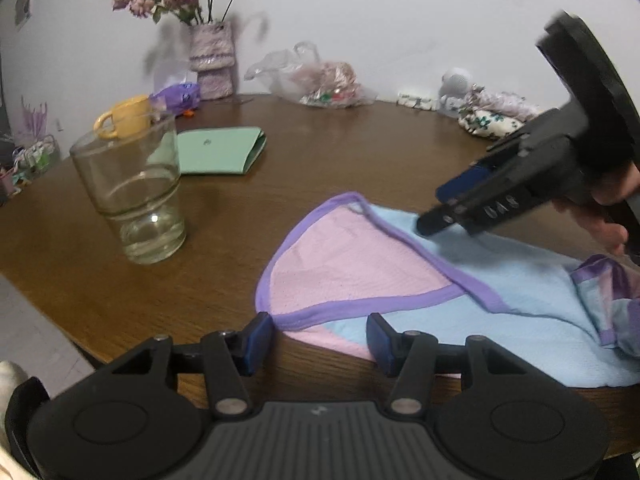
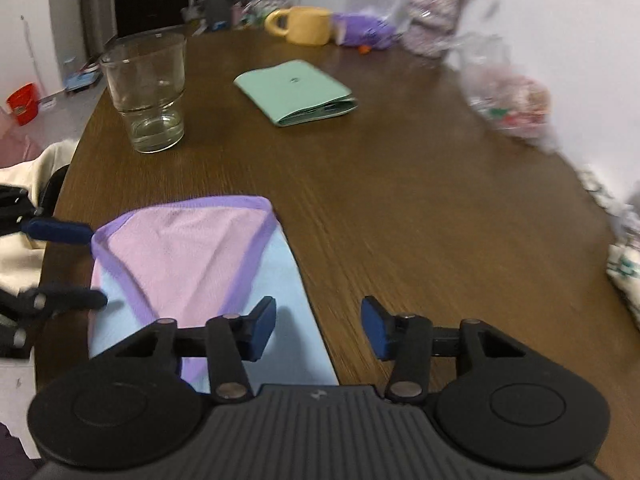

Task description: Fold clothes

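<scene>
Hovering with jaws half apart and nothing between the pads: left gripper [image 1: 318, 338], poised over the near edge of the pink and blue garment [image 1: 352, 264], just at the table [image 1: 280, 200] edge. Hanging likewise part-open and empty: right gripper [image 2: 318, 330], above the garment's right edge, one finger over blue cloth, the other over bare wood. Lying flat near the table's near edge, with a purple-trimmed pink flap already turned over the blue layer and a bunched, unfolded end trailing off to the right.

Probably sitting between folds: one flap down, no grip taken. Next move likely calling for both tools pinching a free edge or corner and carrying it across, keeping clear of the drinking glass [image 1: 132, 192] to the left.

Showing only in the left view: the crumpled right end and the hand gripping the right tool. Showing better in the right view: the green folded item [image 2: 296, 92] lying well beyond, plus both left fingers touching or nearly touching the garment's left edge.
</scene>
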{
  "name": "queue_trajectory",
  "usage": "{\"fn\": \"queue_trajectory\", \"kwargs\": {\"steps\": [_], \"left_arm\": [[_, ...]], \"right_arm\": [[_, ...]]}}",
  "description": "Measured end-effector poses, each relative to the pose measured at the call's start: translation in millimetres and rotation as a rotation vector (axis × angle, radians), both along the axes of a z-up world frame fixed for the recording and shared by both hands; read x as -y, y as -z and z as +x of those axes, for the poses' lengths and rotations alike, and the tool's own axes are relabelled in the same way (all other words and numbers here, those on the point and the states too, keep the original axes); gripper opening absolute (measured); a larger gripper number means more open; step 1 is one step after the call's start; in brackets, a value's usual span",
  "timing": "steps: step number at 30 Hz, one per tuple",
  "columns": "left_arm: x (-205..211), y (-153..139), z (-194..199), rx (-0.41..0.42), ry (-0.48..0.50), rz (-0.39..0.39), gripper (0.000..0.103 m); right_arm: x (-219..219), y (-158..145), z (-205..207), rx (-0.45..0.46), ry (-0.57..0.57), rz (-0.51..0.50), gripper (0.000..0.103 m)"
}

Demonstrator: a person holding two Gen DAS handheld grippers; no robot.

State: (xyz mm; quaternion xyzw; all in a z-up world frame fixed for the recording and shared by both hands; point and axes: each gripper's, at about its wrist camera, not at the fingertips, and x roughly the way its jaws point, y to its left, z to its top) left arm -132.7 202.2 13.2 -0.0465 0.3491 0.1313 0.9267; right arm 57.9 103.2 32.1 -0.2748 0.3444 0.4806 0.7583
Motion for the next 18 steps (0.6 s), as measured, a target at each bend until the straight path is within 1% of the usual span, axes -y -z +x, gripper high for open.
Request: {"fn": "queue_trajectory", "kwargs": {"steps": [1, 2, 4, 5, 6, 7, 8, 11, 13, 15, 18], "left_arm": [[-1.2, 0.4, 0.3, 0.004, 0.000, -0.004, 0.051], [-1.9, 1.1, 0.6, 0.005, 0.002, -0.006, 0.051], [-2.5, 0.9, 2.1, 0.015, 0.023, -0.009, 0.033], [-2.7, 1.2, 3.6, 0.021, 0.034, -0.014, 0.015], [-3.4, 1.4, 7.1, 0.024, 0.042, -0.016, 0.011], [-4.0, 1.6, 13.3, 0.025, 0.052, -0.013, 0.010], [-4.6, 1.8, 19.7, 0.027, 0.062, -0.010, 0.008], [-7.0, -1.7, 57.1, 0.012, 0.104, -0.015, 0.006], [1.0, -5.5, 89.3, 0.019, 0.174, 0.013, 0.006], [12.6, -9.2, 124.6, 0.034, 0.257, 0.051, 0.006], [31.2, -16.2, 179.5, 0.017, 0.338, -0.014, 0.006]], "right_arm": [[-4.3, 2.9, 3.3, -0.024, 0.013, 0.008, 0.045], [-6.3, 6.2, 4.9, -0.047, 0.026, 0.020, 0.038], [-5.1, 9.6, 0.4, -0.071, 0.030, 0.055, 0.024], [-3.8, 10.6, -2.8, -0.080, 0.034, 0.069, 0.014], [-2.2, 10.9, -4.9, -0.086, 0.044, 0.077, 0.009], [-1.4, 10.5, -5.6, -0.084, 0.055, 0.076, 0.006], [-0.3, 10.5, -7.0, -0.079, 0.073, 0.072, 0.004], [9.4, 8.6, -2.0, -0.056, 0.172, 0.059, 0.003], [24.6, 7.5, 10.1, -0.057, 0.280, 0.064, 0.002], [48.8, 4.7, 26.2, -0.072, 0.405, 0.089, 0.002], [98.2, -1.0, 51.2, -0.102, 0.604, 0.151, 0.002]]}}
